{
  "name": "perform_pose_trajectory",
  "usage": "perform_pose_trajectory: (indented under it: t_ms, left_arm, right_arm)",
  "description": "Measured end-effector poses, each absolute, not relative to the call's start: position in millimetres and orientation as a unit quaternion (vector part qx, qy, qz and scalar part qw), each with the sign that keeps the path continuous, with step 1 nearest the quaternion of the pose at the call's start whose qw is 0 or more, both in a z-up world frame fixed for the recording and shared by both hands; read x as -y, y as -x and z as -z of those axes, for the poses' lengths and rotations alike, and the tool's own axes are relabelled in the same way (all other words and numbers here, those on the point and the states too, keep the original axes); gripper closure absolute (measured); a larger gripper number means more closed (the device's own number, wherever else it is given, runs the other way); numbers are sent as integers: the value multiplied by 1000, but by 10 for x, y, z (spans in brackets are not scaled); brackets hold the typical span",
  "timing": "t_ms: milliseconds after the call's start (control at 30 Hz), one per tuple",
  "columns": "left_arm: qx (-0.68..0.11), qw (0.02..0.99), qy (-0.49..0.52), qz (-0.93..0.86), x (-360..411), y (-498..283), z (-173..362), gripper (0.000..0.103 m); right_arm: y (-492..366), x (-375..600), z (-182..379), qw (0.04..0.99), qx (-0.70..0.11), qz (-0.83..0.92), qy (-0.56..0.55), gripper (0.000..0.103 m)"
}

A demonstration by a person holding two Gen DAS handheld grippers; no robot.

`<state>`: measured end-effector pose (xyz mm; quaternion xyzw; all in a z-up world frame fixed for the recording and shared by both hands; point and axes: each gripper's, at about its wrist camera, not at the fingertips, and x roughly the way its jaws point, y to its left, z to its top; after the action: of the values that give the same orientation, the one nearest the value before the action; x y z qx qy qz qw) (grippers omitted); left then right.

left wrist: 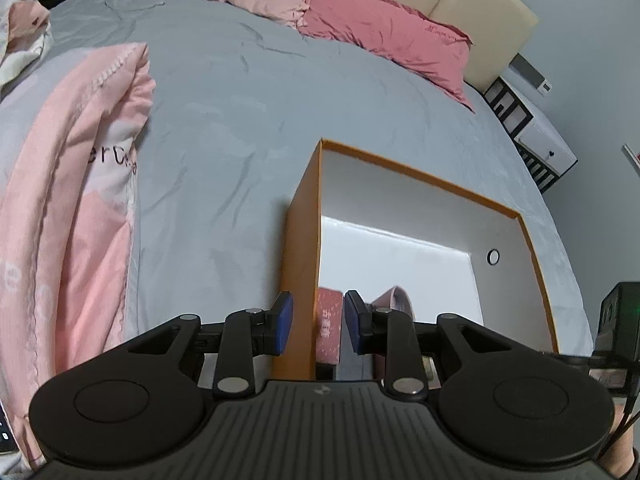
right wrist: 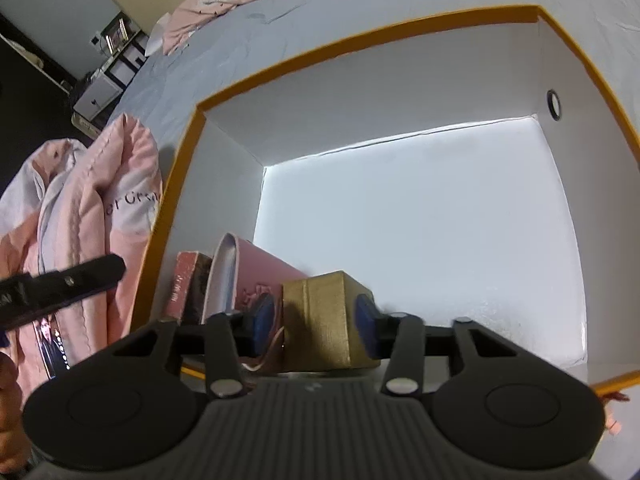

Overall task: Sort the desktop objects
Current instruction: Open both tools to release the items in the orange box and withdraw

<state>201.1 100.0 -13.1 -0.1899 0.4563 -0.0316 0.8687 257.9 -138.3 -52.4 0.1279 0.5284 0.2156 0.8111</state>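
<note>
An orange box (right wrist: pixel 176 168) with a white inside stands open on the grey bed. At its near left corner stand a red patterned box (right wrist: pixel 186 284) and a tilted pink round box (right wrist: pixel 256 276), with a gold box (right wrist: pixel 326 316) beside them. My right gripper (right wrist: pixel 316 320) is shut on the gold box, a blue pad on either side of it. My left gripper (left wrist: pixel 317 322) hangs open above the orange box's left wall (left wrist: pixel 302 240). The red patterned box (left wrist: pixel 330 326) lies below its jaws, untouched, with the pink round box (left wrist: pixel 394 300) beside it.
A folded pink and white quilt (left wrist: pixel 80 200) lies on the grey sheet (left wrist: pixel 224 120) left of the orange box. Pink pillows (left wrist: pixel 384 36) rest against the cream headboard (left wrist: pixel 492 12). Black and white shelves (left wrist: pixel 536 136) stand past the bed. The far half of the box floor (right wrist: pixel 440 232) is bare.
</note>
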Motion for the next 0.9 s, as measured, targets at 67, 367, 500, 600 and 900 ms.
perform_pose_trajectory:
  t_ms: [67,367,500,600,900]
  left_arm:
    - [-458,868,189,33,-1013,-1980,152,72]
    - [-456,870,184,33,-977,-1905,174,72]
    - [-442,880,171,40,-921,-1841,107,72]
    - [-432,887,156,44,-861,-1771,62,72]
    - [-377,919,83,77,-599,-1429,-80,72]
  right_arm:
    - [-2572,1386,534,813,-528,-211,-124,76]
    - [-2551,1368,561,819,-523,-208,-113,82]
    - [-2426,1349,460,847,-486,-198,-84,79]
    - [-2290,1384,382,868,-452,-192,-75,79]
    - [-1714,1488,132,911,-357,-208,-3,79]
